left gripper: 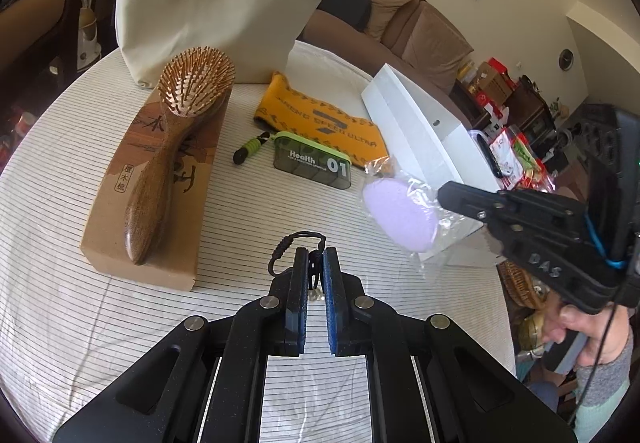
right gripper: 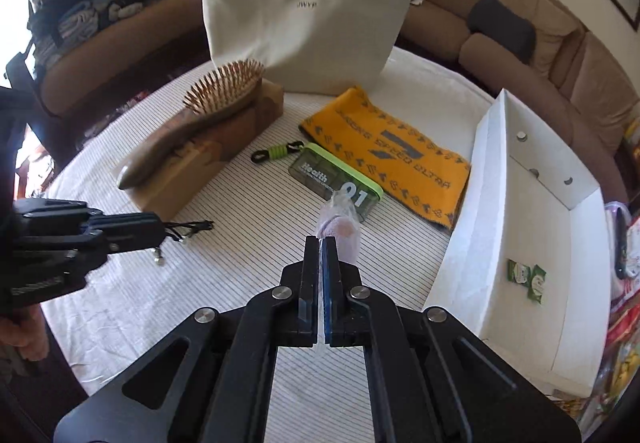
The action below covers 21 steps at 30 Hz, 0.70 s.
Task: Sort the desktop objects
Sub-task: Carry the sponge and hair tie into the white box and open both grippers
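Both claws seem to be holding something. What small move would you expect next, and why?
Probably the right gripper swings right to hang over the open white cardboard box. It is shut on the lilac sponge in clear plastic wrap, and two small green packets already lie in that box. The left gripper only holds a black cord.

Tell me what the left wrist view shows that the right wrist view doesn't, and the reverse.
Only the left wrist view shows the purple sponge broadside in its clear wrapper, clamped by the right gripper, and the printing on top of the brush box.

Only the right wrist view shows the inside of the white box, with two green packets on its floor, and the metal beads on the black cord held by the left gripper.

Both show the wooden hairbrush, cream bag, yellow towel, Health case and striped tablecloth.
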{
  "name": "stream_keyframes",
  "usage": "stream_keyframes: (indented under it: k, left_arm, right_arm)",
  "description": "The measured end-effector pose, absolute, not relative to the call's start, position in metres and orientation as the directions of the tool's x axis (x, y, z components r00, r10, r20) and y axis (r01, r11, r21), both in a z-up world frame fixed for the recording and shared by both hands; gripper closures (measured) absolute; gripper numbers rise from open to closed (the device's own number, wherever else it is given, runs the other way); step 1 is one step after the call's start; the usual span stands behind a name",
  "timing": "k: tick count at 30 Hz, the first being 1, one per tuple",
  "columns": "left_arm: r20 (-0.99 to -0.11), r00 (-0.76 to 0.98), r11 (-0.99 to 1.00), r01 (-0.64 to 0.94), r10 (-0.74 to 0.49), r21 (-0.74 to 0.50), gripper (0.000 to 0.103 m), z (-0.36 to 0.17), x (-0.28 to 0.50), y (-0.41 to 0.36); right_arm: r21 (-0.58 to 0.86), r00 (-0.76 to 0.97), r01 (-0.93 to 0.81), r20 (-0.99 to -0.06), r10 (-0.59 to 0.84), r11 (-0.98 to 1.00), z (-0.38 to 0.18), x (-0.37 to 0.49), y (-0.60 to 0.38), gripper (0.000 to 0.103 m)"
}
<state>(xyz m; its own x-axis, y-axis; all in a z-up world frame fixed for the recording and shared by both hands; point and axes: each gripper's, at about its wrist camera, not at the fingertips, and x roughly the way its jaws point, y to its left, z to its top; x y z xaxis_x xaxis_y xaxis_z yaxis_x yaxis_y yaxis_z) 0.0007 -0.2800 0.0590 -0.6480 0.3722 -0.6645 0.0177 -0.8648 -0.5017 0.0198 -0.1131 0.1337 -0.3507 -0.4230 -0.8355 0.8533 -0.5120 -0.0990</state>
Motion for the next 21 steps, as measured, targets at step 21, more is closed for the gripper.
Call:
stream_keyframes:
  k: [21]
  left_arm:
    - [-0.658,-0.611,-0.895,-0.234,0.439,-0.380,0.097,0.184,-0.043,-0.173]
  right_arm:
    - [0.017,-0.403,0.790,-0.738,-0.541,-0.613,0.236,-0.013,0.004,0.101]
